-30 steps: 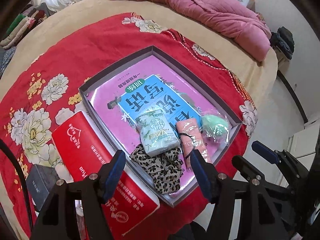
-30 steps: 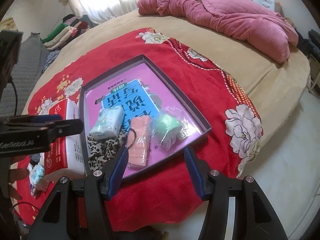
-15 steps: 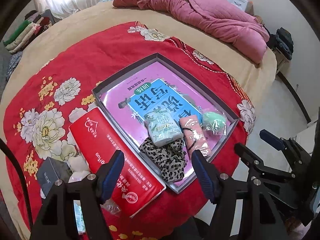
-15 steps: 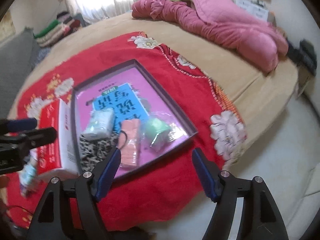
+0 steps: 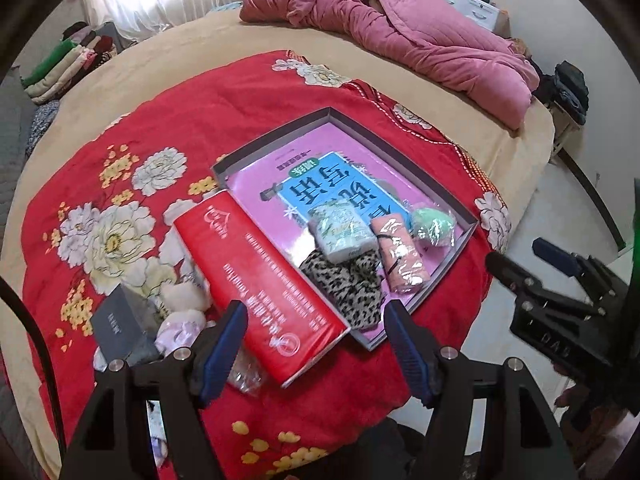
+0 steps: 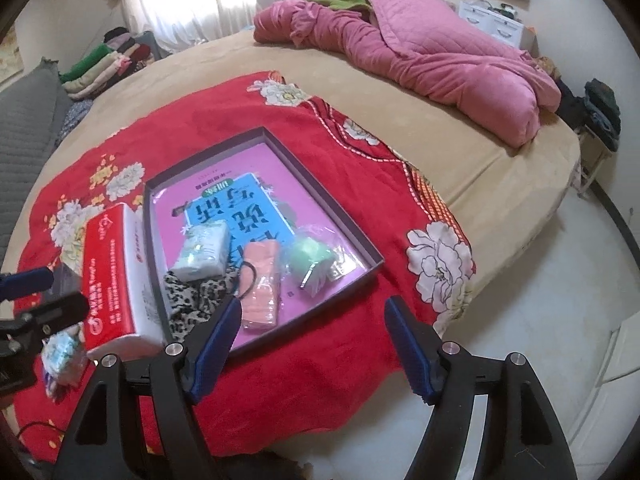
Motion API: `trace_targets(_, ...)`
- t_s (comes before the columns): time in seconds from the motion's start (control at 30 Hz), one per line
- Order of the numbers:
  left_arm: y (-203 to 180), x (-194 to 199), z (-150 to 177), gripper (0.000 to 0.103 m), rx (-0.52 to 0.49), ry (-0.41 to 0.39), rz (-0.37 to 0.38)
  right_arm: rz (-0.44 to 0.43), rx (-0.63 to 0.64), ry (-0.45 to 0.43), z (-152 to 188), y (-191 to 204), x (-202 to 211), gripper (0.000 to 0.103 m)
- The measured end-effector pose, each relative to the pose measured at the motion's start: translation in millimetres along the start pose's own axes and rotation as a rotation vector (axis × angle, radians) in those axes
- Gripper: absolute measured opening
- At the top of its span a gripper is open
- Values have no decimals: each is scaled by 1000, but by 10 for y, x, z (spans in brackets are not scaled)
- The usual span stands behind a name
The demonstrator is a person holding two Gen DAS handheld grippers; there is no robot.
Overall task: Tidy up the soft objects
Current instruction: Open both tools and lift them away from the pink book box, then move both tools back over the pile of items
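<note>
A beige bed (image 5: 168,60) fills the left wrist view, with a pink quilt (image 5: 420,36) bunched at its far side and a red flowered cloth (image 5: 120,160) spread on the near part. A shallow tray (image 5: 452,208) lies on the cloth, lined with a pink and blue sheet; at its near end sit a tissue pack (image 5: 342,230), a leopard cloth (image 5: 346,284) partly under the pack, a pink roll (image 5: 400,258) and a green ball (image 5: 434,226) in clear wrap. A red box (image 5: 256,276) lies along the tray's left edge. The left gripper (image 5: 316,336) hovers above with jaws spread and nothing between them. In the right wrist view the same bed (image 6: 460,152), tray (image 6: 340,220), pack (image 6: 204,254), roll (image 6: 262,280) and ball (image 6: 308,258) appear. The right gripper (image 6: 312,332) hangs over the cloth's near edge; its jaws have just been opening and stand spread, empty.
</note>
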State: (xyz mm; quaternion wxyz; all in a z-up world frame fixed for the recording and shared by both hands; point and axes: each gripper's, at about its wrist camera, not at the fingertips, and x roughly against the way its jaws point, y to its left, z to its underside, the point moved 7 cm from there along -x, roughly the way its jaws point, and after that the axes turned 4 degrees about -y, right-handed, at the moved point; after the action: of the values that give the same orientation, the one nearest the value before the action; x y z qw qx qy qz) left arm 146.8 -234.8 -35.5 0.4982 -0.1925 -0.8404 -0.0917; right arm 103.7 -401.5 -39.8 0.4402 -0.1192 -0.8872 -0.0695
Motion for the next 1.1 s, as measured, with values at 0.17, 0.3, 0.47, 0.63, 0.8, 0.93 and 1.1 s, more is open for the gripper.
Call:
trace_targets(0.17,75,118,113,70,5,-13,-5,-7,3,-27,-30,86,144,75)
trace_targets(0.3,149,193,195,70,18,-20,-9,-23,8,-46,-47,151,245,75)
trace_targets(0.47,260,307,297,70,39,-33,-26,-89,-38,-58,-61,215,353,75)
trace_targets(0.63,362,409,341,70,59,-50,-42,-111,-12,-119,-162,350,569,75)
trace_targets(0.8,482,538,377,70,90,-73,-47,-143,-3,-169,-252,488,768,75)
trace_targets(0.93,598,632,414,70,109,-89,-64,-135,21,-241,-351,600,985,76)
trace_targets(1.1,764,752,475,70,147,-106,-73,-192,17,-269,-414,741,1161,76)
